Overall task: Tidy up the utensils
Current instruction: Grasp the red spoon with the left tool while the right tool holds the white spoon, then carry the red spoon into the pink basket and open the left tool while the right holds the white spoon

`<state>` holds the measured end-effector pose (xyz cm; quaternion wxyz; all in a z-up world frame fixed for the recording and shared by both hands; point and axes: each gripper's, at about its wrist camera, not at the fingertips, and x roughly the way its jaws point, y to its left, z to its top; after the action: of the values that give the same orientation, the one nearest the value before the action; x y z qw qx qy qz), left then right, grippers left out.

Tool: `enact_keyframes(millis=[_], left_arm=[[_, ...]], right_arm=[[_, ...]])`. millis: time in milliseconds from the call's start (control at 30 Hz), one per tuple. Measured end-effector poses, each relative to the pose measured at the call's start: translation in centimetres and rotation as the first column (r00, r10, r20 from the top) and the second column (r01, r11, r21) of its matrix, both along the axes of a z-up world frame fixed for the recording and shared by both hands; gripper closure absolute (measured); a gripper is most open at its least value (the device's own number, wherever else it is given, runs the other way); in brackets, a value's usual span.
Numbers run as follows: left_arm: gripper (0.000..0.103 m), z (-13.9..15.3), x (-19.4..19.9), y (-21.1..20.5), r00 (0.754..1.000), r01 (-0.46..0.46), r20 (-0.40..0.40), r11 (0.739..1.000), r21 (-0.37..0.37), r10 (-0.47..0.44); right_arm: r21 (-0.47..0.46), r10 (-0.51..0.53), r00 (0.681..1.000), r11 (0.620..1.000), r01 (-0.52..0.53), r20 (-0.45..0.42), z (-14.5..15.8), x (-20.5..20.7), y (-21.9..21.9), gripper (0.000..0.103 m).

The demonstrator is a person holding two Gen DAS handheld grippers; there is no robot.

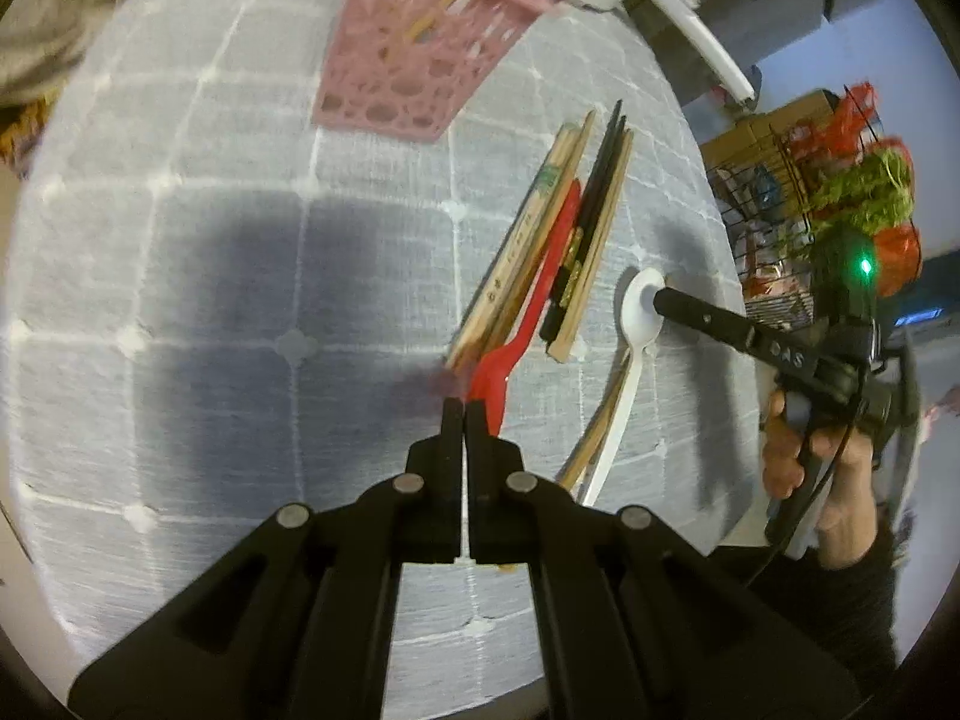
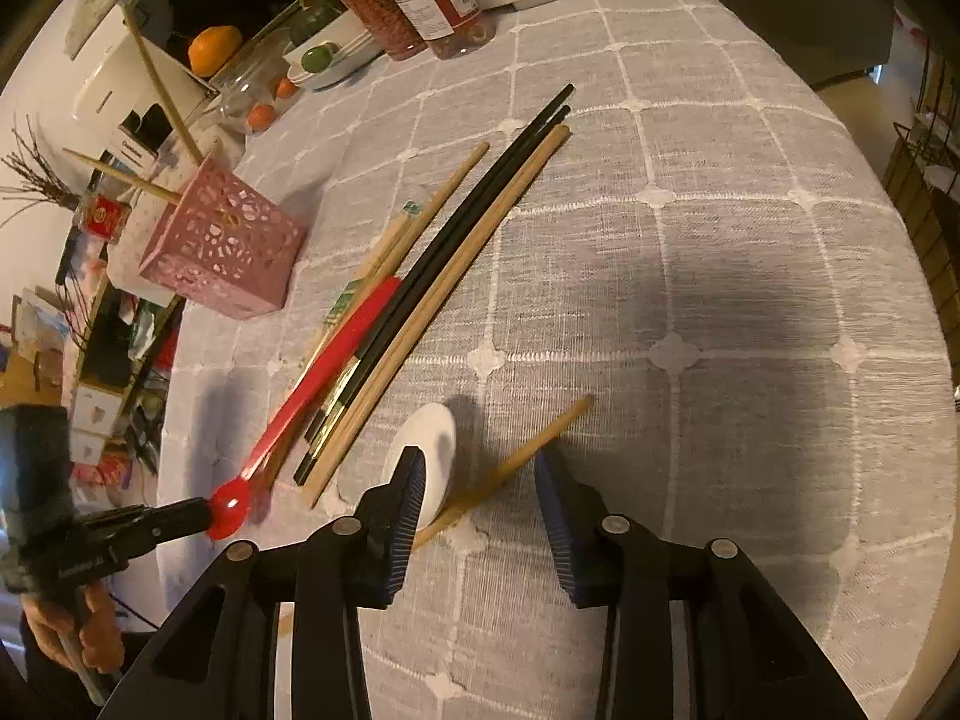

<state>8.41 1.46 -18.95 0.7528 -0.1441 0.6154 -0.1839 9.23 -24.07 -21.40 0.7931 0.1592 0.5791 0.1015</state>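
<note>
The left gripper point(image 1: 464, 405) is clenched on the bowl end of the red spoon point(image 1: 528, 312), whose handle runs away from the fingertips alongside the chopsticks point(image 1: 585, 228). Beyond them, further ahead, stands the pink basket point(image 1: 414, 60) with chopsticks in it. The right gripper point(image 2: 480, 468) stands released, jaws apart over the white spoon point(image 2: 429, 450) and a lone wooden chopstick point(image 2: 540, 441) on the grey checked tablecloth point(image 2: 720, 240).
</note>
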Motion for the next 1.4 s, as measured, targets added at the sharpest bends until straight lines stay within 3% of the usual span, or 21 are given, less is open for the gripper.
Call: enact_keyframes(millis=[133, 300, 533, 567, 600, 633, 733, 833, 933, 1000, 1100, 1133, 1200, 1233, 1400], left_arm=[[0.102, 2.4, -0.4, -0.4, 0.992, 0.028, 0.122, 0.996, 0.09, -0.039], [0.102, 4.9, -0.4, -0.7, 0.969, 0.032, 0.238, 0.99, 0.136, -0.064], [0.102, 5.3, -0.5, -1.3, 0.953, 0.061, 0.28, 0.977, 0.205, -0.118], [0.102, 5.4, -0.6, -1.4, 0.95, 0.063, 0.285, 0.975, 0.215, -0.124], [0.102, 5.6, -0.7, -1.3, 0.949, 0.067, 0.287, 0.973, 0.221, -0.13], [0.102, 5.8, -0.8, -1.2, 0.947, 0.077, 0.288, 0.97, 0.231, -0.144], [0.102, 6.5, -1.2, -1.2, 0.936, 0.112, 0.29, 0.95, 0.291, -0.199], [0.102, 7.7, -1.5, -0.9, 0.924, 0.126, 0.3, 0.928, 0.35, -0.239], [0.102, 8.9, -1.7, -0.6, 0.913, 0.157, 0.282, 0.891, 0.426, -0.296], [0.102, 9.9, -2.0, -0.7, 0.895, 0.197, 0.255, 0.838, 0.51, -0.366], [0.102, 10.8, -2.5, -0.7, 0.88, 0.254, 0.197, 0.779, 0.574, -0.433], [0.102, 11.0, -2.6, -0.8, 0.874, 0.271, 0.183, 0.763, 0.588, -0.451], [0.102, 11.2, -2.9, -0.8, 0.867, 0.292, 0.162, 0.744, 0.601, -0.472], [0.102, 11.3, -3.1, -0.9, 0.863, 0.306, 0.147, 0.733, 0.608, -0.483], [0.102, 11.9, -3.8, -1.3, 0.848, 0.334, 0.109, 0.683, 0.649, -0.518]], right_arm=[[-0.006, -0.02, 1.0, 1.0, 0.02, 0.018, 0.6, 0.3, -0.5, 0.069], [0.005, -0.025, 0.998, 1.0, 0.025, 0.058, 1.9, 0.7, -0.9, 0.069], [-0.009, 0.045, 0.998, 0.999, -0.045, 0.045, 1.0, 1.3, 1.5, 0.069], [-0.02, 0.058, 0.997, 0.998, -0.057, 0.041, 0.8, 1.4, 2.0, 0.075], [-0.032, 0.07, 0.997, 0.997, -0.069, 0.037, 0.5, 1.6, 2.4, 0.092], [-0.042, 0.082, 0.996, 0.996, -0.081, 0.032, 0.3, 1.6, 2.8, 0.097], [-0.061, 0.093, 0.995, 0.994, -0.09, 0.042, 0.5, 1.6, 3.3, 0.099], [-0.085, 0.099, 0.989, 0.992, -0.09, 0.114, 2.7, 1.2, 3.5, 0.1], [-0.108, 0.087, 0.978, 0.992, -0.067, 0.191, 5.1, 1.0, 3.4, 0.1], [-0.115, 0.09, 0.967, 0.991, -0.064, 0.238, 6.8, 0.8, 3.5, 0.1], [-0.109, 0.105, 0.963, 0.991, -0.08, 0.248, 8.0, 0.5, 3.4, 0.098], [-0.108, 0.123, 0.963, 0.989, -0.099, 0.238, 7.9, 0.6, 3.6, 0.095], [-0.101, 0.15, 0.973, 0.986, -0.133, 0.177, 6.8, 1.0, 3.6, 0.067], [-0.102, 0.15, 0.976, 0.986, -0.135, 0.161, 6.2, 1.1, 3.7, 0.063], [-0.055, 0.158, 0.985, 0.987, -0.154, 0.075, 3.0, 2.3, 3.0, 0.062]])
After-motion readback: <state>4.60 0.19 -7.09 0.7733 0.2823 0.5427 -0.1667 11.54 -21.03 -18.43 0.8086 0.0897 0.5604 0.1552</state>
